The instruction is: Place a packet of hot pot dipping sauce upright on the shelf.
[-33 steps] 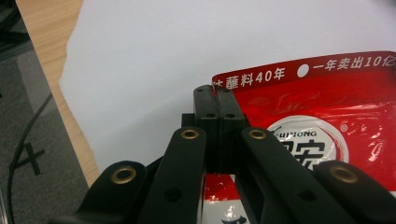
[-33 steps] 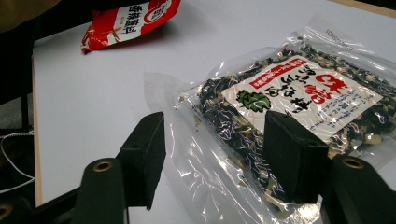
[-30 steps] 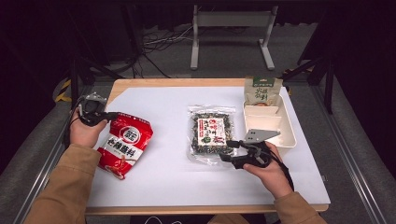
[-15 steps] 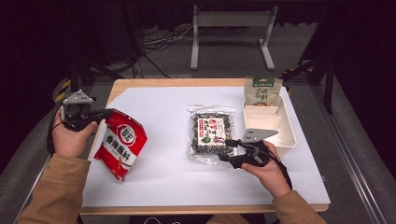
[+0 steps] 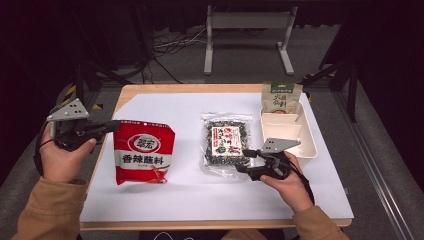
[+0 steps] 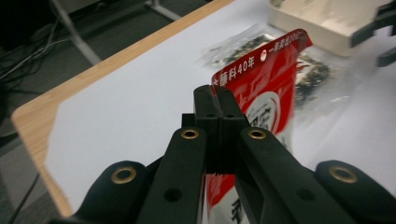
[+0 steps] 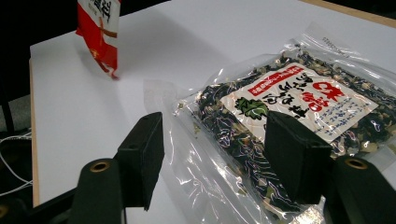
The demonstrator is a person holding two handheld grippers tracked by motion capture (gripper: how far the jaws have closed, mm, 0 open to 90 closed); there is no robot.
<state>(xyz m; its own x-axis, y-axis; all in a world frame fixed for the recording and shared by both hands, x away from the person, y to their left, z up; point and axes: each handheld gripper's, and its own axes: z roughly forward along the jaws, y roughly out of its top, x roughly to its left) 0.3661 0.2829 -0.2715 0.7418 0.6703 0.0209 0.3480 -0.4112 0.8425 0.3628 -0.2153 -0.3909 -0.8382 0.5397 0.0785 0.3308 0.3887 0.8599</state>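
A red snack bag (image 5: 144, 152) hangs upright over the left half of the white table mat (image 5: 190, 200), with my left gripper (image 5: 111, 126) shut on its upper left corner. In the left gripper view the closed jaws (image 6: 217, 100) pinch the edge of the red bag (image 6: 271, 88). A clear bag of dark seaweed mix (image 5: 227, 142) lies flat at the centre. My right gripper (image 5: 245, 161) sits at its near right edge. In the right gripper view the gripper (image 7: 215, 126) stands open, jaws wide apart, with the seaweed bag's (image 7: 299, 98) clear edge between them, pads not pressing.
A cream tray (image 5: 310, 145) sits at the right of the mat, with a green packet (image 5: 281, 97) standing at its far end. The wooden table edge (image 5: 200, 88) rims the mat. A metal stand (image 5: 247, 40) and cables lie on the floor beyond.
My left hand has risen and drawn left with the red bag, which went from lying on the mat to hanging upright. The right hand has stayed where it was.
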